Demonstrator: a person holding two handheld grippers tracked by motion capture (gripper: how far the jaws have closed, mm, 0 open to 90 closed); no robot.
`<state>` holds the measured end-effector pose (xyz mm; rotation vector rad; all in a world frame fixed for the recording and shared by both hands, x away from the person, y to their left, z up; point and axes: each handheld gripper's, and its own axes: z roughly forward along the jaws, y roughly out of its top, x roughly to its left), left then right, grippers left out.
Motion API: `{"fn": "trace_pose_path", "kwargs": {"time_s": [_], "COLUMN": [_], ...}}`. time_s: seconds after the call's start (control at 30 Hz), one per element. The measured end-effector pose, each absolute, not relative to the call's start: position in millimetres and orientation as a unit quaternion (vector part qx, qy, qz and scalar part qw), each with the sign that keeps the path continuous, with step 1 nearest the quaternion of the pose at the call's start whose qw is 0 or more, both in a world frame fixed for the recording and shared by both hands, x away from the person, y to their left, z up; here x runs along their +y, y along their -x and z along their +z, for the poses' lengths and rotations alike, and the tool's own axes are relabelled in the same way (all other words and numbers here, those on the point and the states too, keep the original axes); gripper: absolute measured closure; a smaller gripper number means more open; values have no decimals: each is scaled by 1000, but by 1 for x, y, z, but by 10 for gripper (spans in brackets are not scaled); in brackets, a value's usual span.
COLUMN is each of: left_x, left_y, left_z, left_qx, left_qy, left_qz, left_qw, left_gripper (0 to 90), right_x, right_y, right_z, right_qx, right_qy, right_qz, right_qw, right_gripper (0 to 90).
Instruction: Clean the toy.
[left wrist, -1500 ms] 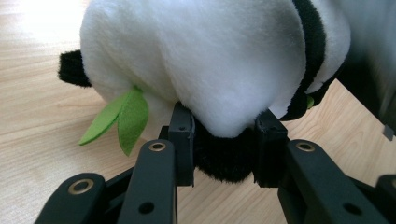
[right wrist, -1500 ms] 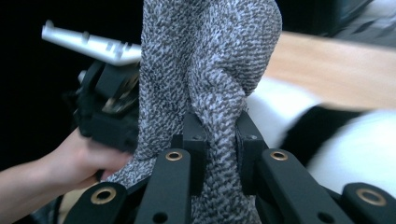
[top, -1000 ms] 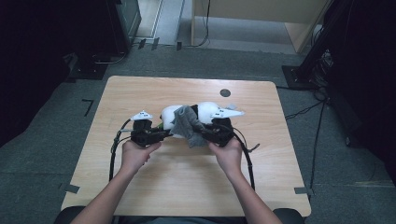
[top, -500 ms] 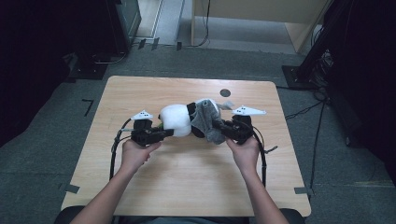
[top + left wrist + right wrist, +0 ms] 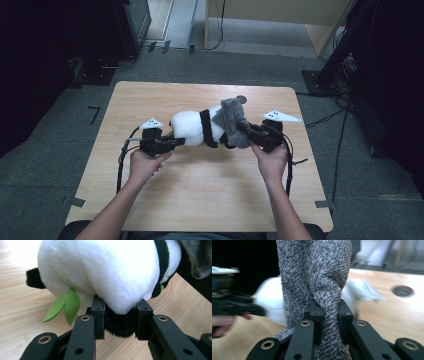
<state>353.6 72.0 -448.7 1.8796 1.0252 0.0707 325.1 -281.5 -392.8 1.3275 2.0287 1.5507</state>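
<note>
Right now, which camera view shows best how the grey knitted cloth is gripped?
The right gripper view: the right claw pinches a fold of the grey knitted cloth up close. In the high view the cloth is small, draped over the plush panda. The left gripper view catches a corner of it.

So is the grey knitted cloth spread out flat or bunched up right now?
Bunched up. The grey cloth is gathered into folds where the right gripper pinches it, and it drapes against the plush panda.
</note>
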Motion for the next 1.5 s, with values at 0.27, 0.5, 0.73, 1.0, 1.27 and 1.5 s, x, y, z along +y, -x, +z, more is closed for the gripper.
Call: {"fn": "trace_pose_path", "kwargs": {"time_s": [0.27,0.5,0.73,1.0,1.27,1.5], "left_x": [67,63,63,66,68,70], "left_y": [-350,-346,-348,-349,-351,-352], "left_z": [-448,-448,-453,-452,-453,-453], "left_qx": [417,410,411,413,414,417], "left_qy": [-771,-775,-781,-778,-777,-775], "left_qz": [31,31,27,23,18,14], "left_qw": [481,479,469,473,474,475], "left_gripper": [672,671,671,670,669,670], "right_x": [-220,-178,-182,-218,-246,-263], "right_y": [-318,-321,-324,-325,-321,-322], "right_z": [-393,-409,-430,-433,-428,-426], "right_qx": [737,756,766,754,737,725], "right_qy": [-396,-369,-375,-412,-433,-450], "right_qz": [539,538,517,502,508,506], "right_qw": [93,60,74,101,106,124], "right_gripper": [800,800,797,797,797,797]}}
